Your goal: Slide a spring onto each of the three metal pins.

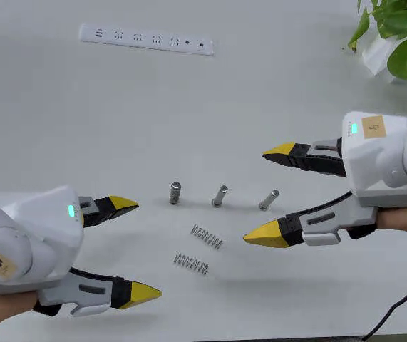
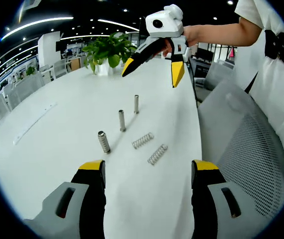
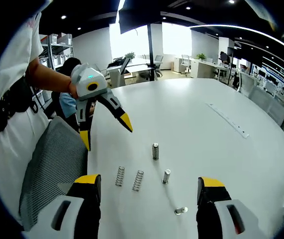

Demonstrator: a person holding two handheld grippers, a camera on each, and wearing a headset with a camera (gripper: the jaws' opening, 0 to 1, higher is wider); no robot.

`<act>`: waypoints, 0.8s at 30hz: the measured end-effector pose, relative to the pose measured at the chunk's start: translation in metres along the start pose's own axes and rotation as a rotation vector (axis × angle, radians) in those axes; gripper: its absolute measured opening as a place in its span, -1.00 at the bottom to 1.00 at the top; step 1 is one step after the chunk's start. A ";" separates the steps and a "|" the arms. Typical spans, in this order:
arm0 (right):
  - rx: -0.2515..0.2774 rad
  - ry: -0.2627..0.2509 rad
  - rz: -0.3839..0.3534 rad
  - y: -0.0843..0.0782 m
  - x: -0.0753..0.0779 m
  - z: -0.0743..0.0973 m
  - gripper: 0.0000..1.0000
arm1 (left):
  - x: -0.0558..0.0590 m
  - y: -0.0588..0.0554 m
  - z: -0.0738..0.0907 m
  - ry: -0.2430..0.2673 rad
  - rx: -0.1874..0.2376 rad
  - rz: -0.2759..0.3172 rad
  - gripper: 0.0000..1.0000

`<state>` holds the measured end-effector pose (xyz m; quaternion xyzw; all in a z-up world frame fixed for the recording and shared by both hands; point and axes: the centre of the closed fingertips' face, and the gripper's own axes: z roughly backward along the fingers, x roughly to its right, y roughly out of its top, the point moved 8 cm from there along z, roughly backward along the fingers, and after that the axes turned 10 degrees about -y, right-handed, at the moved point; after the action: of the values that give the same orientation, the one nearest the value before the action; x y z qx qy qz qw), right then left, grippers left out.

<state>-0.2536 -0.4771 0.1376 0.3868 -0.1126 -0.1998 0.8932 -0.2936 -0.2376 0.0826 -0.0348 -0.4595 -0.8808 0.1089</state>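
Two loose coiled steel springs lie on the white tabletop in the open space between the two grippers, side by side but apart. One is nearer the right gripper's lower jaw, the other closer to the left gripper. Just past them, three short silver metal pins stand in a row. The end pin on the left gripper's side already carries a spring, while the middle one and the far pin beside the right gripper are bare.

The left gripper, white with yellow-tipped black jaws, hovers with its jaws spread wide and nothing between them. The right gripper is likewise spread and empty, raised above the table. Well beyond both lie a white power strip and a green leafy plant.
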 end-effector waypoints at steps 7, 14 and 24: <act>0.057 -0.024 -0.042 -0.024 -0.002 0.018 0.83 | -0.005 0.001 -0.012 -0.036 -0.109 -0.066 0.06; 0.061 -0.060 -0.092 -0.041 -0.005 0.029 0.83 | -0.008 0.000 -0.033 -0.088 -0.230 -0.138 -0.31; 0.069 -0.109 -0.147 -0.054 -0.009 0.040 0.79 | -0.010 0.001 -0.063 -0.143 -0.320 -0.199 -0.51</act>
<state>-0.2904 -0.5328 0.1243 0.4130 -0.1394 -0.2814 0.8549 -0.2810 -0.2882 0.0453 -0.0686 -0.3215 -0.9442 -0.0183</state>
